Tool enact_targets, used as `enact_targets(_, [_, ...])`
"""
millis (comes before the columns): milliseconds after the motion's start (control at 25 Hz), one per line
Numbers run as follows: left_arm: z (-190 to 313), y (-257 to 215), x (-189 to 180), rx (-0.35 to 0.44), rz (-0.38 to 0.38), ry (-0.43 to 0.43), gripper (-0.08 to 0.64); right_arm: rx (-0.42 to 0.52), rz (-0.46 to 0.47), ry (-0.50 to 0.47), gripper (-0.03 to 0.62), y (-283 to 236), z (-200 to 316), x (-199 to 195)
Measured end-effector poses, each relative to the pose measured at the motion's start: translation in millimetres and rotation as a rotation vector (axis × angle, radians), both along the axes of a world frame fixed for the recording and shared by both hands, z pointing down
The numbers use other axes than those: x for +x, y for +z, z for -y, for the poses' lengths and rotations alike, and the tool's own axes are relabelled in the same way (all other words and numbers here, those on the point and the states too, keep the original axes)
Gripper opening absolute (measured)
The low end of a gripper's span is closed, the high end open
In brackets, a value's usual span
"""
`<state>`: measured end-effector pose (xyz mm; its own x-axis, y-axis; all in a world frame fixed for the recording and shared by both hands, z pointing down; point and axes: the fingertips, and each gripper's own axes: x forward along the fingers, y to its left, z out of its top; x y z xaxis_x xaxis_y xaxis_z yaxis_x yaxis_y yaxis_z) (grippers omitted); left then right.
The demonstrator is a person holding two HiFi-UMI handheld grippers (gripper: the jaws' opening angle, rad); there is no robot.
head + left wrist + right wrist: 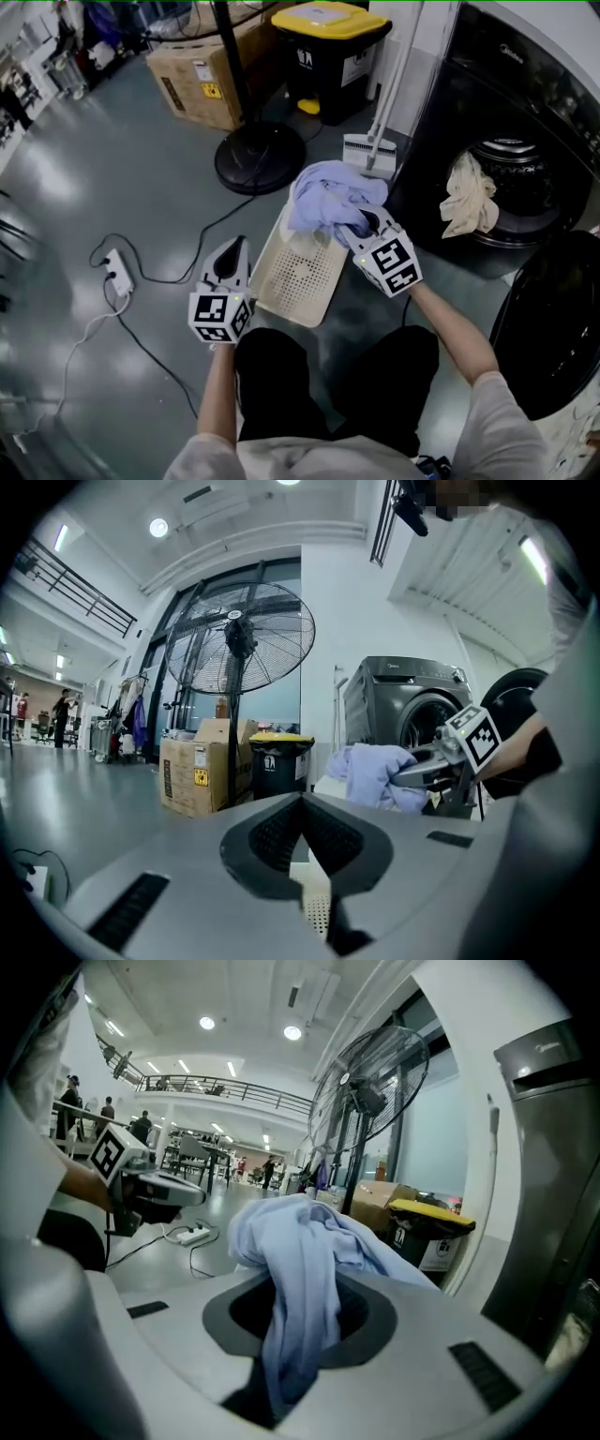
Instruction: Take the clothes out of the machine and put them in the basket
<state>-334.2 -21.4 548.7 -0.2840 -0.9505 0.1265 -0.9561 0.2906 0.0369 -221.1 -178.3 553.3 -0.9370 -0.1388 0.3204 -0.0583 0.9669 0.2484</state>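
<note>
A light blue garment (323, 192) hangs bunched over the far end of the cream perforated basket (281, 286) on the floor. My right gripper (367, 225) is shut on it; in the right gripper view the cloth (300, 1241) drapes out from between the jaws (305, 1288). My left gripper (238, 247) hovers at the basket's left rim, shut and empty (302, 801), and its view shows the blue garment (375, 771) to the right. The washing machine (525, 141) stands at the right with its door (553, 319) swung open. A cream cloth (469, 199) hangs from the drum's mouth.
A floor fan's round base (260, 157) stands just beyond the basket. A cardboard box (202, 80) and a black bin with a yellow lid (328, 56) are behind it. A white brush head (368, 152) leans by the machine. A power strip (119, 272) and cables lie at the left.
</note>
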Motion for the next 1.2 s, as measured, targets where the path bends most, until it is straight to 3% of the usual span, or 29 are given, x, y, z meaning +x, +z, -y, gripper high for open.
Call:
enact_targets(200, [-8.6,7.8,-3.8,-0.013,0.001,-0.014,0.018,0.117,-0.140,-0.058,0.100,54.4,-5.6,-11.1])
enact_targets(440, [-19.5,17.2,-9.2,-0.033,-0.007,-0.032,0.018,0.425,-0.303,-0.186,0.100,97.8,-21.1,-21.4])
enact_targets(640, [-23.0,20.6,-6.0,-0.051,0.011,-0.034,0.018,0.604,-0.424,-0.301,0.100,138.1,-23.8,-26.5])
enact_targets(840, [-31.3,31.2,-7.6,-0.062,0.002,-0.059,0.018,0.655,-0.538,-0.411,0.101,184.4,-25.8,-34.0])
enact_targets(1200, [-40.9,57.0,-11.5,-0.085,-0.036,-0.082,0.018,0.593,-0.734,-0.505,0.101,269.4,-48.0,-48.1])
